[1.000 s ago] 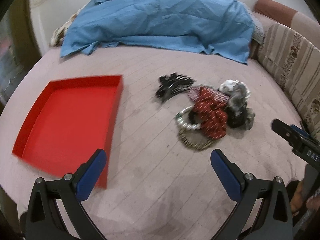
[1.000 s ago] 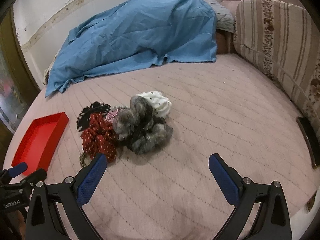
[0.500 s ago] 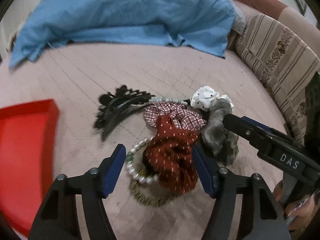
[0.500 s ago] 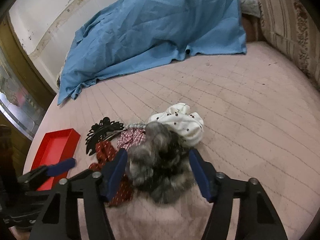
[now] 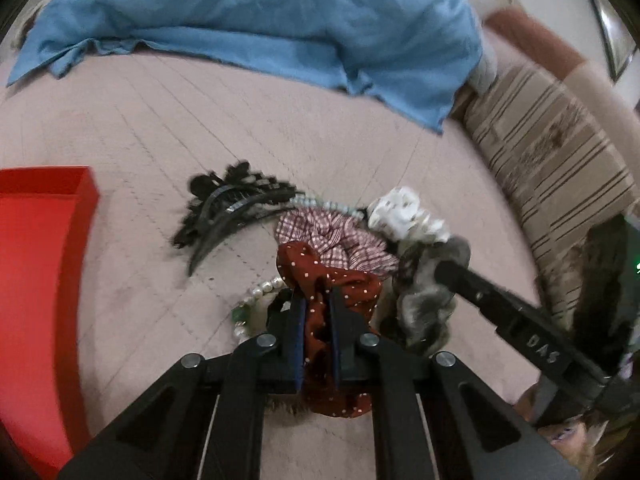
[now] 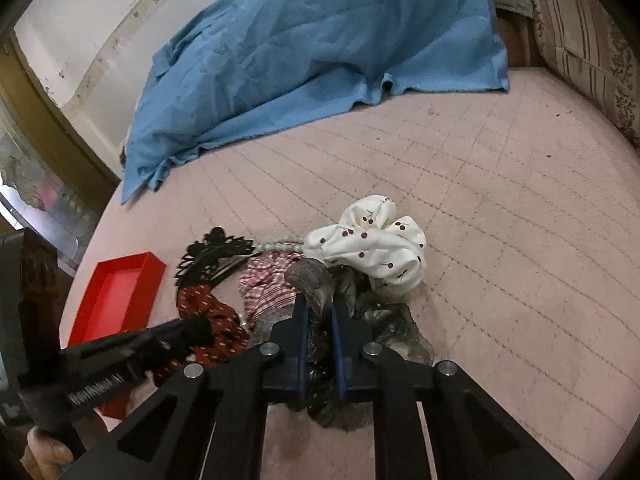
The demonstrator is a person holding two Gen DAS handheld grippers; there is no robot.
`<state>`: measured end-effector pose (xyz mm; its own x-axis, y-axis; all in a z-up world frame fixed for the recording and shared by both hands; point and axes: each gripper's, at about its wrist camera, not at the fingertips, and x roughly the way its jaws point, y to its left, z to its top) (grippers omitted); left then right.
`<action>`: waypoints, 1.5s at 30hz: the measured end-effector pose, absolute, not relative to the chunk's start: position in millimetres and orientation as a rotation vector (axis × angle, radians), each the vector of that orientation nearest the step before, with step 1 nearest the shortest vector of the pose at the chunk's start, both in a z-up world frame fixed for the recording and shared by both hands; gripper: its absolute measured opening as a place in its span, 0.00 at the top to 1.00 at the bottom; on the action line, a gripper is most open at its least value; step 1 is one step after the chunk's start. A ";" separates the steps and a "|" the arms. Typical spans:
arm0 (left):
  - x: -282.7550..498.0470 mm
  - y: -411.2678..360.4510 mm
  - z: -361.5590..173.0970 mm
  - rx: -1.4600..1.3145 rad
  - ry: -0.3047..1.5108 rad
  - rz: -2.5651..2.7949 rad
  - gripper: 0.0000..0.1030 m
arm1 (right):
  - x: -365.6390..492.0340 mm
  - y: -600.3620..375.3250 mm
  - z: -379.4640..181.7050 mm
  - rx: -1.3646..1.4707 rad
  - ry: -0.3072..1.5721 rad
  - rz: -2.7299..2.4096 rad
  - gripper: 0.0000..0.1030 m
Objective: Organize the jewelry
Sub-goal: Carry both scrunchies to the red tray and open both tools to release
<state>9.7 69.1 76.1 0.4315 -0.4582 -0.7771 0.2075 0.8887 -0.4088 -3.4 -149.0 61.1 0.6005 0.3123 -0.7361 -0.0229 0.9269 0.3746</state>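
Observation:
A pile of hair accessories and jewelry lies on the pink bed cover. My left gripper [image 5: 318, 298] is shut on the dark red dotted scrunchie [image 5: 340, 280]. My right gripper [image 6: 318, 304] is shut on the grey furry scrunchie [image 6: 316, 280], and shows from the side in the left wrist view [image 5: 444, 270]. Around them lie a plaid scrunchie [image 5: 332, 236], a white cherry-print scrunchie [image 6: 372, 244], a black claw clip [image 5: 228, 208] and a pearl bracelet [image 5: 256, 296]. The red tray [image 5: 36, 264] sits to the left.
A blue sheet [image 5: 248, 12] covers a heap at the far side of the bed. A striped cushion [image 5: 552, 152] stands along the right edge. A person's fingers [image 6: 44, 448] show at the lower left of the right wrist view, holding the left gripper.
Both grippers moved forward and down onto the pile and went from wide open to shut, the left on the red dotted scrunchie, the right on the grey furry one.

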 end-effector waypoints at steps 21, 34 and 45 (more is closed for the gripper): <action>21.5 308.8 73.5 -0.439 0.933 0.006 0.90 | 0.9 17.8 131.8 0.209 0.922 0.487 0.89; 56.2 365.9 52.5 -0.494 0.902 0.071 0.88 | 95.8 148.4 83.5 0.170 1.047 0.573 0.89; 43.5 382.6 69.1 -0.581 0.801 0.023 0.49 | 109.2 177.3 68.1 0.122 1.064 0.570 0.59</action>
